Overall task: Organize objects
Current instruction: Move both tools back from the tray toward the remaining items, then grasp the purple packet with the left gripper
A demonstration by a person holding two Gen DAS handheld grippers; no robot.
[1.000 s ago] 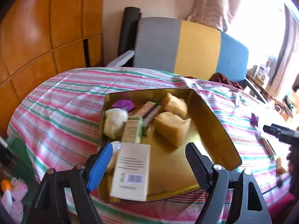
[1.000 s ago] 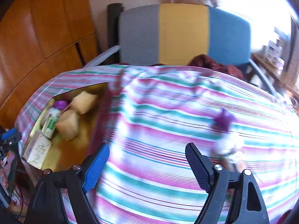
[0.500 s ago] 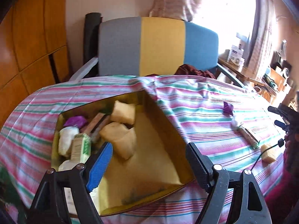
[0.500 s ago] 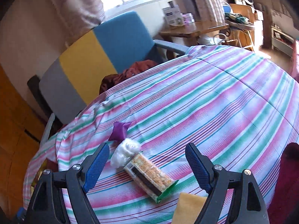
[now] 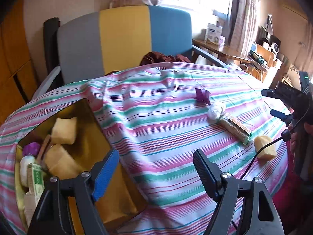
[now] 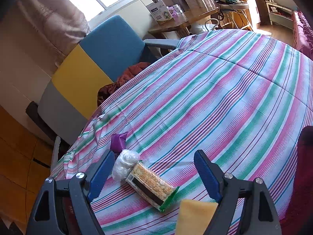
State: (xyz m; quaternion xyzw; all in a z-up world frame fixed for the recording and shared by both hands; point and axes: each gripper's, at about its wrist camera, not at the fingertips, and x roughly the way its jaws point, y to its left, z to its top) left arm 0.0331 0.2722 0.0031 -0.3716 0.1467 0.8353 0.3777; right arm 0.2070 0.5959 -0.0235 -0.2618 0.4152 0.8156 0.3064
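Observation:
A gold tin box (image 5: pixel 92 121) sits at the left of the striped table and holds yellow sponges (image 5: pixel 64 130), a purple wrapper, a white ball and small cartons. My left gripper (image 5: pixel 154 172) is open and empty just right of the box. On the cloth lie a purple wrapper (image 6: pixel 118 142), a white wrapped ball (image 6: pixel 126 163), a snack bar pack (image 6: pixel 151 187) and a yellow sponge (image 6: pixel 195 215). My right gripper (image 6: pixel 154 173) is open and empty, hovering over the snack bar pack. These four also show in the left wrist view, with the pack (image 5: pixel 235 127) at the right.
A grey, yellow and blue chair (image 5: pixel 125 39) with a dark red cloth on its seat stands behind the table. A wooden side table (image 6: pixel 183 24) with boxes stands by the window. The striped tablecloth (image 6: pixel 225 98) stretches wide to the right.
My left gripper has swung right, away from over the box toward the loose items. My right gripper has moved closer to the snack bar pack and the sponge.

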